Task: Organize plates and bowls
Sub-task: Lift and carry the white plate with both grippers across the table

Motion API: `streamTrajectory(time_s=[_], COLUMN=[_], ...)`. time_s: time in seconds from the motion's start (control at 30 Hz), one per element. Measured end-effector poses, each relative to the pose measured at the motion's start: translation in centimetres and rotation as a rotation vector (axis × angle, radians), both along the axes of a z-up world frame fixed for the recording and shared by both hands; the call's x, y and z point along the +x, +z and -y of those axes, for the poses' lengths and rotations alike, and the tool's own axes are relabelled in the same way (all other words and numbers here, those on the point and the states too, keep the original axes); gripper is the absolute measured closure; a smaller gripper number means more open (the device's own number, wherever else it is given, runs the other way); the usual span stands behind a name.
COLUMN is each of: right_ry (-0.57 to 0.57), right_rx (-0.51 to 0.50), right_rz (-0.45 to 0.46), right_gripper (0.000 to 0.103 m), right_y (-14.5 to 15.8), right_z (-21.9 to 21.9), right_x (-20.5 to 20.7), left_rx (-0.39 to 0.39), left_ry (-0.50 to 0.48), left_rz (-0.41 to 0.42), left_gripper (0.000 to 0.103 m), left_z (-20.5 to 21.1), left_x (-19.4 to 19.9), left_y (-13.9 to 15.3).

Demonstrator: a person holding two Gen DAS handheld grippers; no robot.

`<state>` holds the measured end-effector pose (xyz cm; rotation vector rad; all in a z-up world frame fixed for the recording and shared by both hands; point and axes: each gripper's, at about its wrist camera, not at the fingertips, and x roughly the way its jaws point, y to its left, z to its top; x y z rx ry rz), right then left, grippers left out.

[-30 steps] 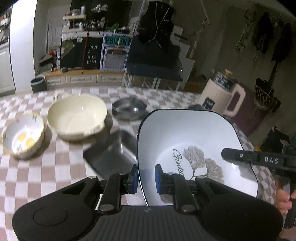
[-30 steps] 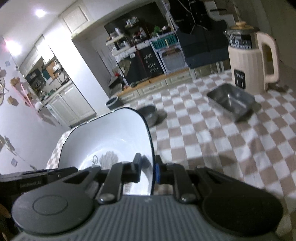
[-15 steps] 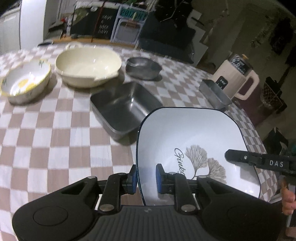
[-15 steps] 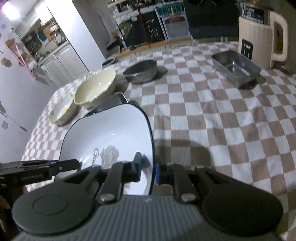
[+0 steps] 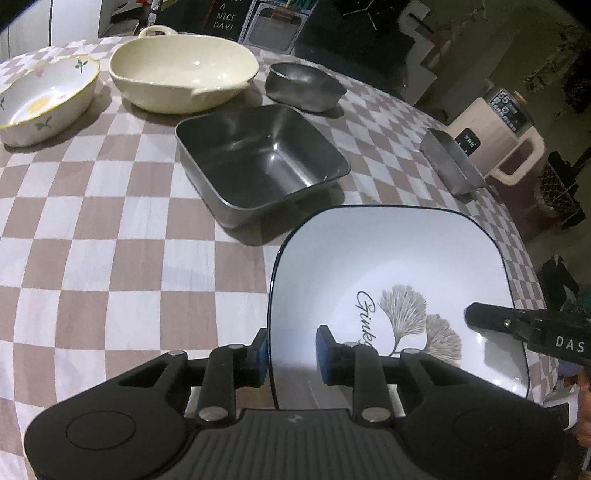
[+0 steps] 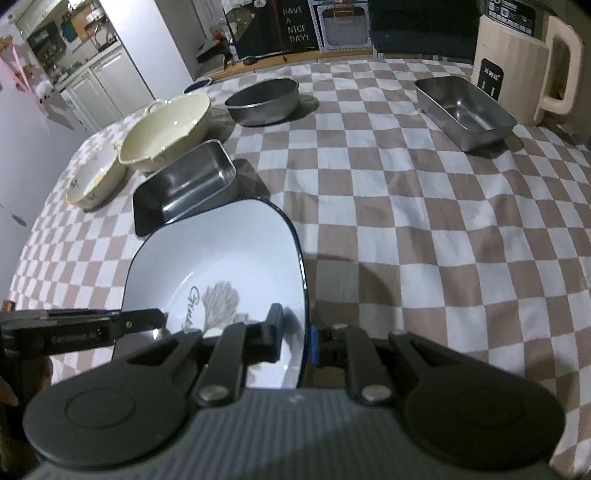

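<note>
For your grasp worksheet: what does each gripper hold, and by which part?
The white square dark-rimmed plate, by opposite rims: right gripper clamps one; left gripper, jaws opening, straddles the other.

Checked cloth (image 6: 424,229) on tabletop; cream kettle (image 6: 524,70) at far edge; "HAVE A NICE DAY!" sign (image 6: 295,24) in bkgd.

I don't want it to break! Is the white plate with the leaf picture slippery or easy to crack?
The white plate looks glazed and shiny, so probably slippery at its thin rim. It seems stiff ceramic, likely chipping if knocked against the metal tray nearby. It probably won't roll.
</note>
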<state>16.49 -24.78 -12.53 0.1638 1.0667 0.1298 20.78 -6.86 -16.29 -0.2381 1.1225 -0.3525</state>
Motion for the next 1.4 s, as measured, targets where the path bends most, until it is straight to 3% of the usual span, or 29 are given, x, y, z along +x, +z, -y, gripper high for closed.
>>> streamTrajectory(time_s=[0.3, 0.8, 1.2, 1.4], right_ry=[0.038, 0.052, 0.075, 0.072], right_rx=[-0.082, -0.095, -0.234, -0.225], right_rz=[-0.026, -0.024, -0.086, -0.094], right_gripper=[0.085, 0.084, 0.085, 0.085], right_y=[-0.9, -1.4, -3.3, -3.5], right_z=[-1.8, -1.3, -1.5, -1.3], right_x=[0.5, 1.6, 2.5, 2.4], left_rx=[0.094, 0.125, 0.120, 0.118], left_ry=[-0.034, -0.068, -0.097, -0.101], left_rz=[0.028, 0.013, -0.031, -0.030], left_gripper=[0.072, 0.075, 0.075, 0.075], left_z=[1.2, 1.6, 1.9, 1.9], left_x=[0.4, 0.9, 1.0, 1.0], left_y=[-1.0, -0.8, -0.7, -0.4])
